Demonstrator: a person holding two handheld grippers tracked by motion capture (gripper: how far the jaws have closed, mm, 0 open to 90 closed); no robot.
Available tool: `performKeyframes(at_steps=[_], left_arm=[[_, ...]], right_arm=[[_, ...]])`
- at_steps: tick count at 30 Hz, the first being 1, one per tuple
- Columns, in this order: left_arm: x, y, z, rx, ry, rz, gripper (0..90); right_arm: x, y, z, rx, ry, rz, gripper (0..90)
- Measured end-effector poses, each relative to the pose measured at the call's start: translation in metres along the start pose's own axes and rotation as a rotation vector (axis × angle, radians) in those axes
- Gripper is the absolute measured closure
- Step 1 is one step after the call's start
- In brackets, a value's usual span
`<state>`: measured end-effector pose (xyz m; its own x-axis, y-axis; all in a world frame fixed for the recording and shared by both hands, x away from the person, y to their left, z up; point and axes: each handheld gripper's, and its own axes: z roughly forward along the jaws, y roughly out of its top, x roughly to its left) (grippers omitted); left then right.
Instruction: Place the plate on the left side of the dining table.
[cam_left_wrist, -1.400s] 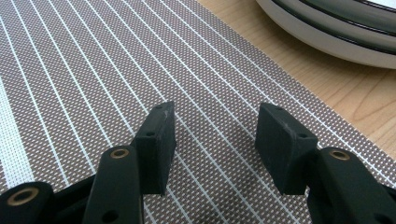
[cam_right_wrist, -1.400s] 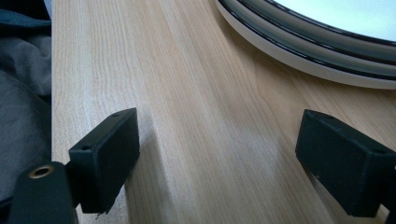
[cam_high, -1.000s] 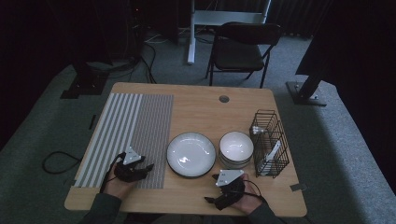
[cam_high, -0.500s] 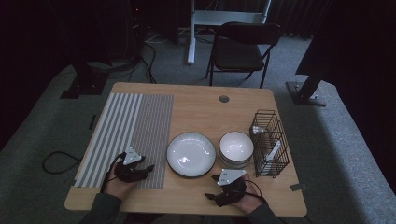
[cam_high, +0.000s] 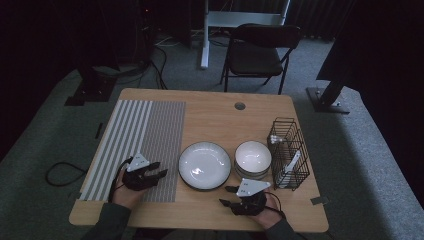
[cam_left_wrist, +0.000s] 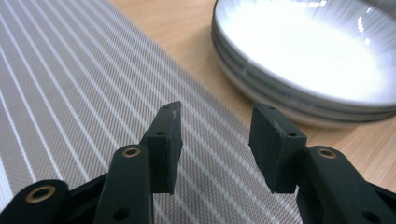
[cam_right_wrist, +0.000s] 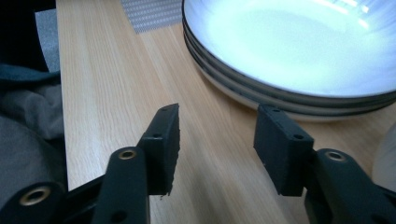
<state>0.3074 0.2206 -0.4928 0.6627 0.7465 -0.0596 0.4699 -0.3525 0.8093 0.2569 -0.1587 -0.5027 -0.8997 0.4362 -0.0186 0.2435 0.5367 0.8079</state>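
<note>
Both tools, left (cam_high: 159, 172) and right (cam_high: 226, 195), had jaws apart (empty), flanking the stacked white, dark-rimmed ceramic plates (cam_high: 205, 164), apparently to lift one.

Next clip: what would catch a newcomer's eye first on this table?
The stack of wide white plates with dark rims sits near the middle of the wooden table, with a stack of white bowls and a black wire basket to its right. Both grippers point at the plates with fingers open: the left gripper over the grey striped placemat, the right gripper over bare wood.
</note>
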Motion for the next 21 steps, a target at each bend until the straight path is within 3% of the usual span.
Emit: performKeyframes(at_steps=[4, 7, 10, 15, 21], left_arm=[[-0.004, 0.024, 0.003, -0.013, -0.011, 0.045, 57.0], [-0.006, 0.032, 0.005, -0.017, -0.014, 0.06, 58.3], [-0.007, 0.051, 0.015, -0.017, -0.031, 0.087, 59.2], [-0.008, 0.066, 0.031, 0.002, -0.052, 0.09, 59.9], [-0.007, 0.08, 0.057, 0.049, -0.054, 0.091, 61.8]], right_arm=[[0.001, 0.007, -0.003, -0.028, -0.018, -0.003, 56.4], [0.0, 0.012, -0.005, -0.057, -0.03, -0.009, 58.6], [0.0, 0.019, -0.004, -0.066, -0.047, -0.015, 60.8], [-0.001, 0.025, 0.004, -0.043, -0.068, -0.032, 62.3], [-0.005, 0.026, 0.007, -0.037, -0.086, -0.017, 64.1]])
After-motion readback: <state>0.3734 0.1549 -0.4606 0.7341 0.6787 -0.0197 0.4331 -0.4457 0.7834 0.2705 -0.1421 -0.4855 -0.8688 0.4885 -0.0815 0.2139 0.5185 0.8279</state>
